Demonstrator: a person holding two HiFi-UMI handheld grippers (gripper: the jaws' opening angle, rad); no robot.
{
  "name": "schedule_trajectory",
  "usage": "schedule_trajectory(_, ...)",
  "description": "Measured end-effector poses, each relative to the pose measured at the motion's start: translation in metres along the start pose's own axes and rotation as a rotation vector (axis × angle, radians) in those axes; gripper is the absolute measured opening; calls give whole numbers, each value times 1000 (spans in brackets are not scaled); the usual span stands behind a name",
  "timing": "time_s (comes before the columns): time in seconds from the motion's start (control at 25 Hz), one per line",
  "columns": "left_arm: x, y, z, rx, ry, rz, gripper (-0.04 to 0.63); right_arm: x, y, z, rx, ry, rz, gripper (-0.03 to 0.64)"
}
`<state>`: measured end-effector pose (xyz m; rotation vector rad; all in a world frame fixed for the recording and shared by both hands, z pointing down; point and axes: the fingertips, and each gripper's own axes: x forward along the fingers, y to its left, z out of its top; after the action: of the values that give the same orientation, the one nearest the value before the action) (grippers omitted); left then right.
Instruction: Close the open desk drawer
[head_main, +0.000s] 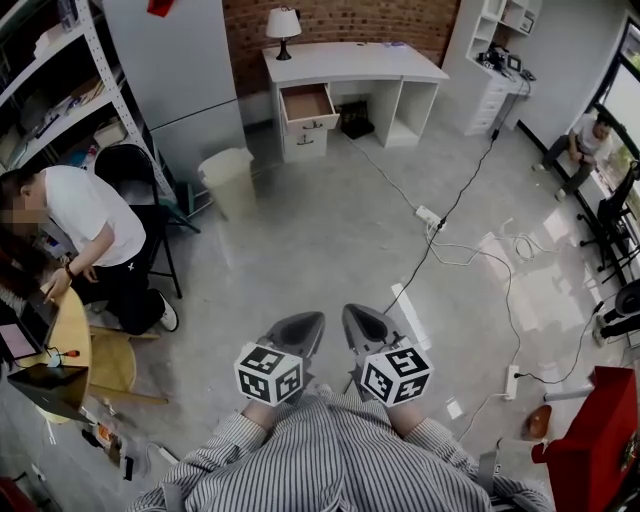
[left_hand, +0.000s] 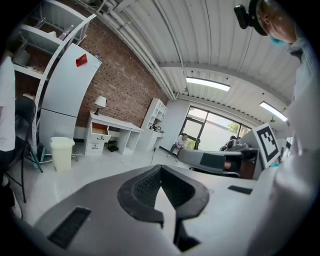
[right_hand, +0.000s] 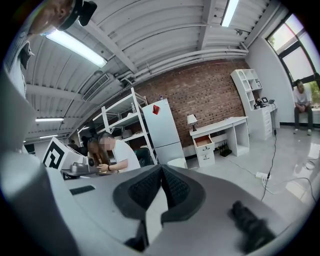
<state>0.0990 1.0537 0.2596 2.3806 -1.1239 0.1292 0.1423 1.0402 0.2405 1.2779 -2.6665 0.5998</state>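
The person is standing well back from the job. The drawer is hanging open at the far end of the room, pulled out of the top left of the white desk that is standing against the brick wall, its wooden inside showing. Both gripper views are also catching it, small and distant, as the one open box in the desk's left column.

The left gripper and the right gripper are being held side by side, near the body, both pointing toward the desk. Each claw is clenched on nothing: in each gripper's own view the dark pads are meeting at the tips with no object between them.

The step in hand, as I judge it, is the approach, since nothing is within reach yet. Doing it well is mostly a matter of the route: the cable and power strip are lying on the floor to the right of the straight line, and the bin is standing to the left, so a path between them is looking safest.

At the desk, clenched jaws are probably just what is wanted, as one blunt tip for pushing. Setting it on the middle of the drawer front, rather than a corner, should keep the drawer from skewing. A steady, straight push toward the wall, ending flush with the shut drawer below, is likely enough.
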Motion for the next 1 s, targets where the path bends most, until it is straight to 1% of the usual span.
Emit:
schedule_trajectory(0.08,1,2,-8,-23,11,17,12,-1,-4,-8,2,23,-4,17)
schedule_trajectory(0.2,10,9,-13,-32,29,39,12,5,-6,-16,-17,56,18,17)
schedule_trajectory(0.28,19,14,-10,-35,32,45,12,13,-10,-14,-18,66,34,17)
schedule_trajectory(0.44,40,30,0,-43,42,40,12,37,-27,-4,-6,62,18,17)
schedule_trajectory(0.52,53,44,6,-43,46,42,12,56,-35,0,-14,71,30,17)
schedule_trajectory(0.64,78,75,25,-37,44,44,12,93,-48,13,-31,77,42,17)
schedule_trajectory(0.72,95,99,45,-37,33,40,12,122,-59,26,-34,72,40,17)
schedule_trajectory(0.84,120,134,79,-24,26,22,12,163,-80,53,-29,48,18,17)
schedule_trajectory(1.0,147,180,120,-6,46,-16,12,219,-104,92,1,8,-25,17)
